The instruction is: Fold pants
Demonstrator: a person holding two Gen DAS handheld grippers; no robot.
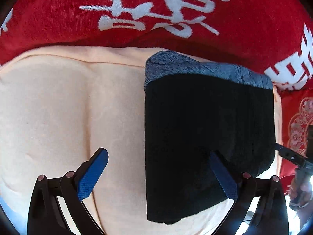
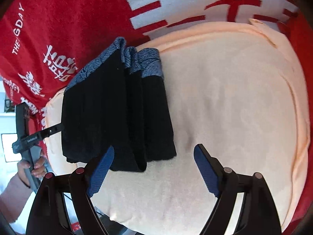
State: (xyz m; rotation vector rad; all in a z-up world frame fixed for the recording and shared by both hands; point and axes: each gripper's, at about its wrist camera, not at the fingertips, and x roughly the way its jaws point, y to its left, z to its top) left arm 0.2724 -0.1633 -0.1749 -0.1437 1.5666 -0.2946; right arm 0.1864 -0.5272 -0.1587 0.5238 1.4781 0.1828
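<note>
Black pants (image 1: pixel 207 117) with a blue-grey patterned waistband (image 1: pixel 205 68) lie folded into a compact block on a peach towel (image 1: pixel 58 101). My left gripper (image 1: pixel 159 152) hangs open above them; its right finger (image 1: pixel 223 174) is over the pants' near left part, its left finger over bare towel. In the right wrist view the same pants (image 2: pixel 117 117) lie left of centre. My right gripper (image 2: pixel 154 150) is open, its left finger (image 2: pixel 101 172) at the pants' near edge and its right finger over towel. Nothing sits between either pair of pads.
A red blanket with white characters (image 1: pixel 156 9) lies beyond and around the towel (image 2: pixel 234 107). The other gripper's body (image 1: pixel 291 156) shows at the right edge of the left wrist view. A hand on the left gripper's handle (image 2: pixel 31 166) appears at the right wrist view's left edge.
</note>
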